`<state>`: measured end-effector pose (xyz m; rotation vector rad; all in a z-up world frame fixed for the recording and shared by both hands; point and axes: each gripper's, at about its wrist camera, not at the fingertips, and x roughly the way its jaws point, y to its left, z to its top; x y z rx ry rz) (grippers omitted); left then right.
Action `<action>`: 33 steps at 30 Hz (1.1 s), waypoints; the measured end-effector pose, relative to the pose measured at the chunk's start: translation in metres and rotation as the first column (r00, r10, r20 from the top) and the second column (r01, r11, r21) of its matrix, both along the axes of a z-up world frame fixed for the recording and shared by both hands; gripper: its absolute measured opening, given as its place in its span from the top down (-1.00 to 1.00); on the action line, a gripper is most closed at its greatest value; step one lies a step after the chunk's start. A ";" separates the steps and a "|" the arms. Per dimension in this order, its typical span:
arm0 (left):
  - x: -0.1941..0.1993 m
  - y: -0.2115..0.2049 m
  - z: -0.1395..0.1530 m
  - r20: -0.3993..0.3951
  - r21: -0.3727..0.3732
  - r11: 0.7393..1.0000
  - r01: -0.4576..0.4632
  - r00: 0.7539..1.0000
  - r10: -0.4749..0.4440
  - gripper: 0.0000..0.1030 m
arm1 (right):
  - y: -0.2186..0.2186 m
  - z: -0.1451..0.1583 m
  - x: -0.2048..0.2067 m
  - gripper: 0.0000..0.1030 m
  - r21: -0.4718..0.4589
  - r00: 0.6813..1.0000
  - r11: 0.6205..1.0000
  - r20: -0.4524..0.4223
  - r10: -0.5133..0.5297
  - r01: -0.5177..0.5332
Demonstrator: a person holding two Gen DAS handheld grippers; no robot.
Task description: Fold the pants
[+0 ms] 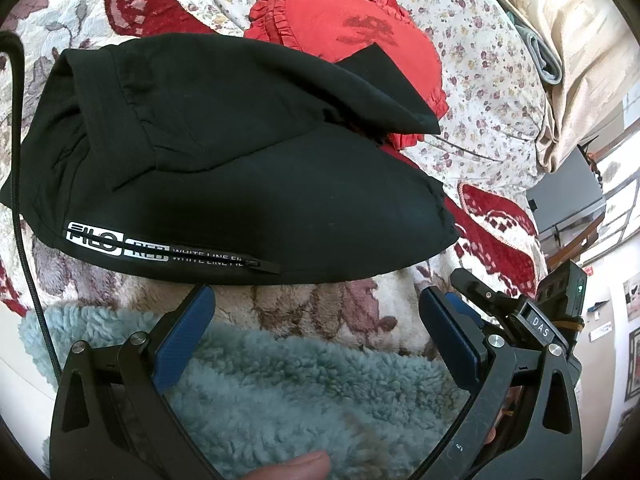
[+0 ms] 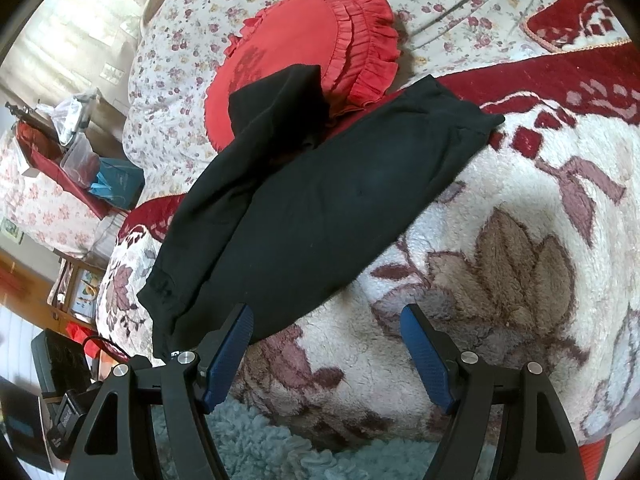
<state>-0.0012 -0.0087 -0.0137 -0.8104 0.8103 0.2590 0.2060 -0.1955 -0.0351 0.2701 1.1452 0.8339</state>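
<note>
left gripper (image 1: pixel 316 312): jaws spread wide, nothing between the blue pads (image 1: pixel 184 340); hovers just short of the near edge of the pants, not touching them.
right gripper (image 2: pixel 326 344): also spread wide and empty; its left pad (image 2: pixel 228 356) sits right at the hem end of the pants, contact unclear.
thumb (image 1: pixel 288 468): a fingertip shows at the bottom edge of the left wrist view, under the gripper frame.
pants (image 1: pixel 248 184): black, folded into a short bundle, lying on the blanket; white logo print and a zipper run along the near edge in the left view. One loose corner sticks up and lies over the red cushion.
pants, right view (image 2: pixel 312 208): seen lengthwise, running diagonally from the cushion down toward the gripper.
red cushion (image 1: pixel 352 32): ruffled edge, behind the pants, partly covered by them.
blanket (image 2: pixel 500 240): fleecy cream with maroon and brown leaf pattern, under the pants.
teal fleece (image 1: pixel 304 396): shaggy patch directly below both grippers.
cable (image 1: pixel 24 208): black, runs down the left side of the left view.
</note>
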 end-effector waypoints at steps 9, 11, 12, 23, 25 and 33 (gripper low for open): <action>0.000 0.000 0.001 0.001 -0.011 1.000 0.000 1.000 0.001 -0.98 | -0.003 -0.001 0.002 -0.46 0.011 1.000 1.000 -0.013 -0.007 0.007; 0.001 -0.002 0.002 0.002 -0.018 1.000 -0.001 1.000 0.001 -0.98 | -0.004 -0.001 0.003 -0.46 0.011 1.000 1.000 -0.013 -0.007 0.007; 0.001 0.000 0.002 0.002 -0.022 1.000 -0.001 1.000 0.001 -0.98 | -0.004 -0.001 0.003 -0.46 0.011 1.000 1.000 -0.013 -0.007 0.007; -0.001 0.014 0.001 0.004 -0.044 0.999 0.002 1.000 -0.002 -0.98 | -0.005 -0.001 0.002 -0.46 0.012 1.000 1.000 -0.015 -0.008 0.008; 0.000 0.013 0.001 0.004 -0.049 0.999 0.003 1.000 -0.002 -0.98 | -0.005 -0.001 0.002 -0.46 0.012 1.000 1.000 -0.015 -0.009 0.009; -0.002 0.020 0.000 0.010 -0.059 0.998 0.002 1.000 -0.001 -0.98 | -0.005 -0.001 0.003 -0.46 0.012 1.000 1.000 -0.014 -0.008 0.008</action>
